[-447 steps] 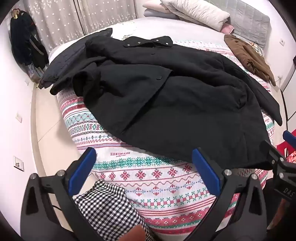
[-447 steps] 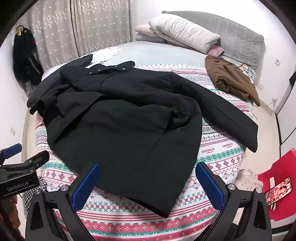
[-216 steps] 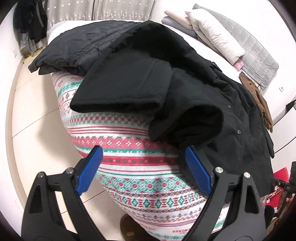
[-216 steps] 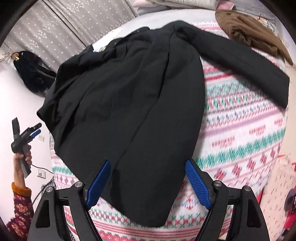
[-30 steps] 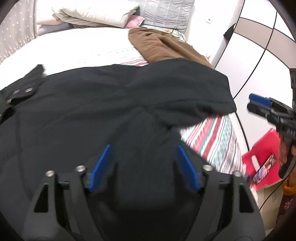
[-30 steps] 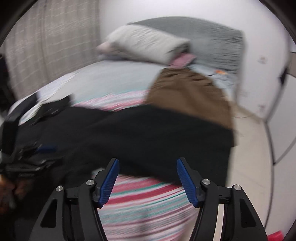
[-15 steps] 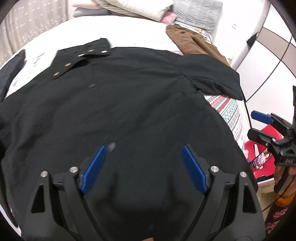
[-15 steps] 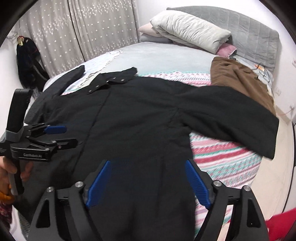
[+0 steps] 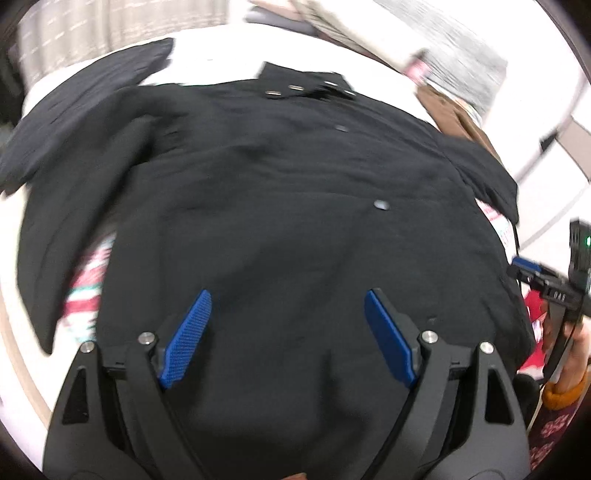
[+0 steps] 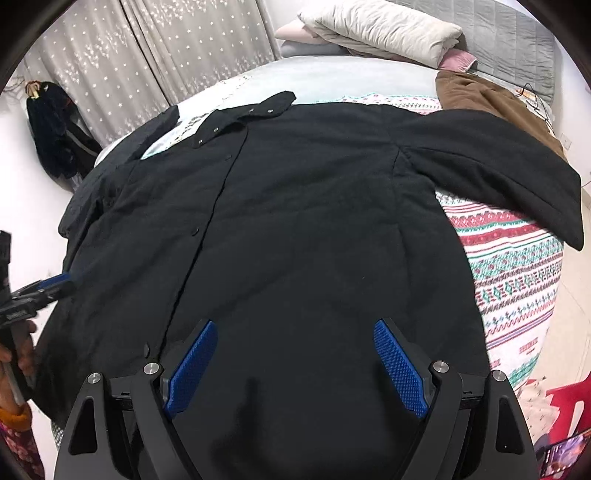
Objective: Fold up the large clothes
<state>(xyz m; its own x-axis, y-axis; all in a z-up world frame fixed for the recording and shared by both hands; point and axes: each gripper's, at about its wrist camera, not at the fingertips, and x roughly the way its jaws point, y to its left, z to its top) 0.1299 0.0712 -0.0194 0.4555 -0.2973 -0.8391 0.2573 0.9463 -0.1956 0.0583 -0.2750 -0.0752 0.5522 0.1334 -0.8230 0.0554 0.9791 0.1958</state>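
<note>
A large black coat (image 10: 295, 206) lies spread front up on the bed, collar at the far side, one sleeve (image 10: 517, 173) stretched right over the patterned bedspread (image 10: 517, 266). It fills the left wrist view (image 9: 280, 206) too. My left gripper (image 9: 286, 321) is open and empty above the coat's lower part. My right gripper (image 10: 295, 350) is open and empty above the hem. Each gripper shows at the edge of the other's view: the right one (image 9: 532, 271), the left one (image 10: 51, 286).
A brown garment (image 10: 491, 99) lies at the bed's far right. Pillows and folded bedding (image 10: 384, 29) sit by the grey headboard (image 10: 517, 26). Dark clothes (image 10: 55, 144) hang by the curtain at left. A red stool (image 10: 565, 413) with a phone stands at right.
The left view has swung left and blurred with motion; the coat's left sleeve now shows. The right gripper has moved closer over the hem. The coat lies as before.
</note>
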